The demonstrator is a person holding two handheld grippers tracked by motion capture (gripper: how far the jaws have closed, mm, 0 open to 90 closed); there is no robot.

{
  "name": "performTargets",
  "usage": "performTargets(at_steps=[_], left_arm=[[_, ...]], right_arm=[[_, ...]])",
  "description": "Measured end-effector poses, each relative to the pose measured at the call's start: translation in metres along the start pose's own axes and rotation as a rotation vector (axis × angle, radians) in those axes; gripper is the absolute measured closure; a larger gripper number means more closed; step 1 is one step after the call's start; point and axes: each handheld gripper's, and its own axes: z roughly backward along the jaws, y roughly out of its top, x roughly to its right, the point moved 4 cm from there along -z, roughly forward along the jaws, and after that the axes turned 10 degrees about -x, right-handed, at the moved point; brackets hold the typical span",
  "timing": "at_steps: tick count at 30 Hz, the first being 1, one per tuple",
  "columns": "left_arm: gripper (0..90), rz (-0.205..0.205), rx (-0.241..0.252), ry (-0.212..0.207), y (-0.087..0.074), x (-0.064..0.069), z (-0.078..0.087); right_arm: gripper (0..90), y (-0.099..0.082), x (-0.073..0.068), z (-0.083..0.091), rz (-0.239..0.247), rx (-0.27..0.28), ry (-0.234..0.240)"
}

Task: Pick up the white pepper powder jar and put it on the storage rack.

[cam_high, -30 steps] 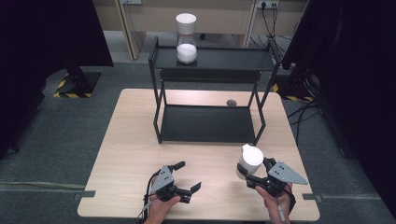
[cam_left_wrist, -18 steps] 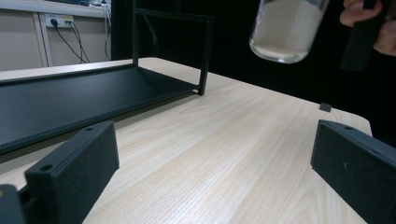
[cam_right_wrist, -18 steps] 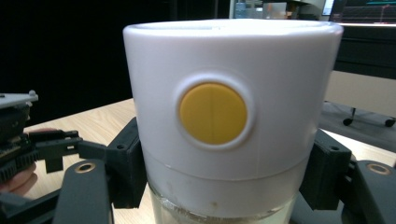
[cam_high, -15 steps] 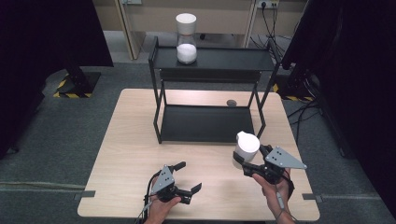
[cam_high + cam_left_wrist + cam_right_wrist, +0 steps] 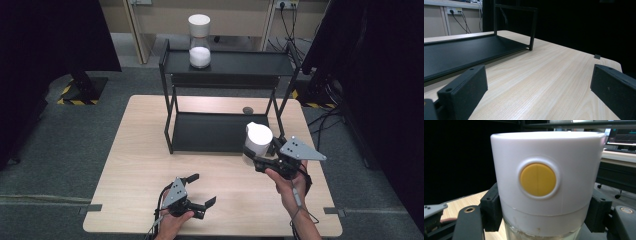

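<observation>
So the right gripper (image 5: 256, 161) has its jaws clamped on either side of a white container (image 5: 548, 182), squeezing just below its wide white cap, where a clear glassy section begins at the bottom edge of the right gripper view; the cap is smooth and round with a yellow disc (image 5: 538, 179) set into a shallow ring on its side; from the high view it's held up off the table (image 5: 135, 165), just in front of the black shelf rack (image 5: 220, 131), near its right front leg; a matching white hourglass-shaped container (image 5: 199, 41) sits on the rack's top shelf; the left gripper (image 5: 200, 191) rests low near the table's front edge, jaws spread wide with nothing between them.
</observation>
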Motion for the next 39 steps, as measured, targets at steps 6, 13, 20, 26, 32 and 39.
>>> performTargets(at_steps=[6,13,20,26,32,39], left_arm=[[0.4,-0.001,0.000,-0.002,0.000,0.000,0.000],[0.4,-0.001,0.000,-0.004,0.000,0.000,0.000],[0.4,0.000,0.001,-0.004,0.000,0.000,0.000],[0.4,0.000,0.002,-0.002,0.000,0.001,0.000],[0.4,0.000,0.003,-0.003,0.000,0.001,0.000],[0.4,-0.006,0.005,-0.003,0.000,0.001,0.001]], right_arm=[[30.9,0.014,0.002,-0.006,0.007,0.008,0.010],[30.9,0.034,0.004,-0.012,0.014,0.010,0.017],[30.9,0.058,0.007,-0.018,0.031,0.016,0.020],[30.9,0.080,0.010,-0.022,0.034,0.023,0.026],[30.9,0.100,0.013,-0.026,0.034,0.035,0.030],[30.9,0.123,0.019,-0.032,0.019,0.038,0.038]])
